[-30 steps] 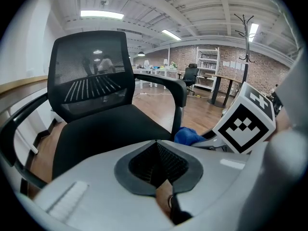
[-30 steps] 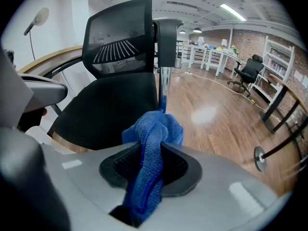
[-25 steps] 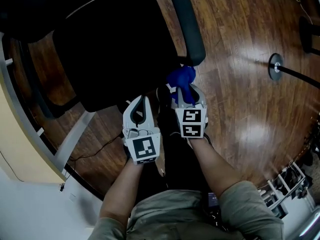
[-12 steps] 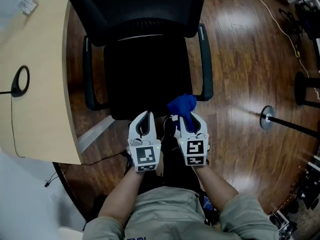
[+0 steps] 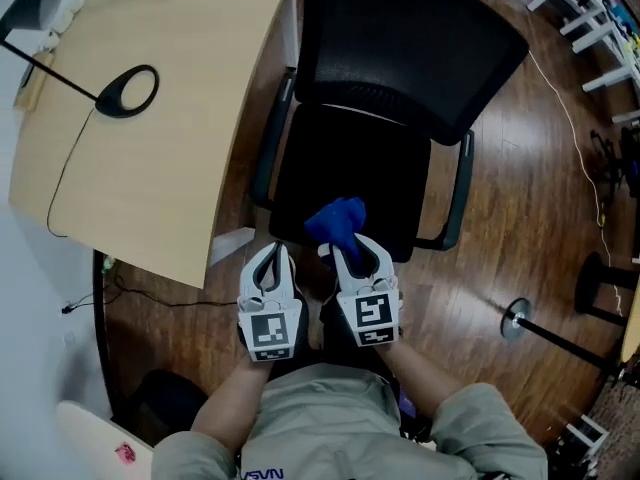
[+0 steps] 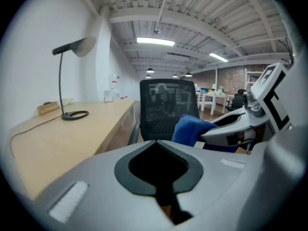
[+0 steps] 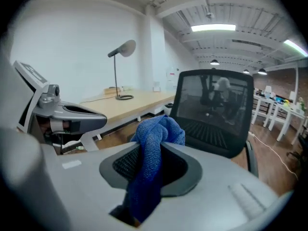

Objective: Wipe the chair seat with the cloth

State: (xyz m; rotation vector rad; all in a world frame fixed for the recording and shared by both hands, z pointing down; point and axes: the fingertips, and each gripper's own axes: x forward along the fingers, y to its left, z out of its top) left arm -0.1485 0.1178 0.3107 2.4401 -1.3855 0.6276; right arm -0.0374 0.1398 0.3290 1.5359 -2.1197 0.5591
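Note:
A black office chair stands in front of me, its seat below the mesh backrest. The same backrest fills the middle of the right gripper view. My right gripper is shut on a blue cloth, which bunches up over the seat's front edge. The cloth hangs between the jaws of the right gripper. My left gripper is beside it, shut and empty, just short of the seat. In the left gripper view the left gripper points at the chair, with the cloth to its right.
A light wooden desk lies left of the chair, with a lamp's ring base and its cable on it. The chair's armrests flank the seat. A round stand base and a cable lie on the wood floor at the right.
Both grippers have risen and now sit lower in the head view, nearer my body. The view has swung, so the whole chair and the desk show. The cloth stays gripped.

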